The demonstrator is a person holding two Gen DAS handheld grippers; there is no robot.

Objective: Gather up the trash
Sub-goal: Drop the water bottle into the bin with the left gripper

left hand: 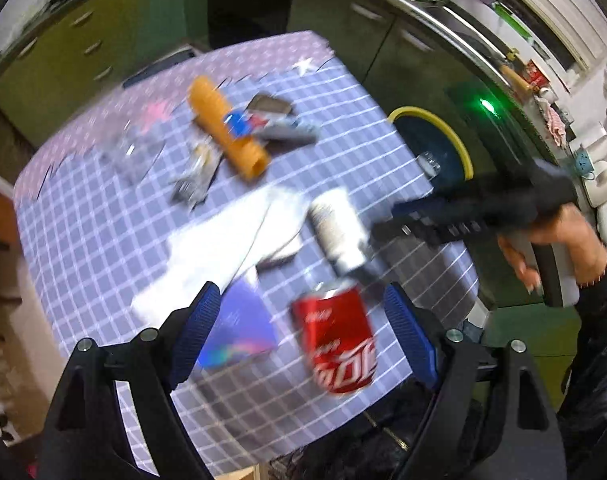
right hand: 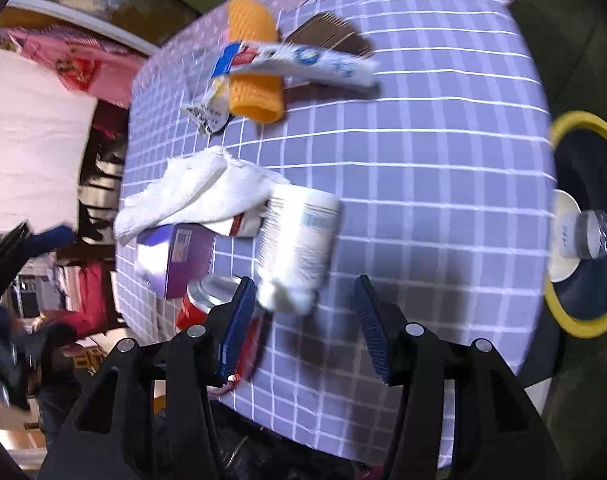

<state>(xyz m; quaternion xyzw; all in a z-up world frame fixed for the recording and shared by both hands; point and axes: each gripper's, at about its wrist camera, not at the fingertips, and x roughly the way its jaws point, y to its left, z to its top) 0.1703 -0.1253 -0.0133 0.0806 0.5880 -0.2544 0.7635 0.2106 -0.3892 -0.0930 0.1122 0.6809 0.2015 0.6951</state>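
Observation:
A red cola can (left hand: 337, 340) stands near the front edge of the checked table (left hand: 103, 240), between the open fingers of my left gripper (left hand: 303, 332). A white bottle (left hand: 337, 228) lies on its side just beyond it. In the right wrist view the white bottle (right hand: 297, 244) lies just ahead of my open right gripper (right hand: 303, 320), with the can (right hand: 207, 300) at its left finger. White tissue (right hand: 199, 196), a purple box (right hand: 175, 256), an orange foam sleeve (right hand: 255, 68) and a toothpaste tube (right hand: 303, 64) lie further off.
A yellow-rimmed bin (right hand: 583, 224) with a white bottle (right hand: 579, 236) in it stands to the right of the table; it also shows in the left wrist view (left hand: 435, 144). Crumpled wrappers (left hand: 195, 176) lie mid-table. A kitchen counter (left hand: 443, 12) runs behind.

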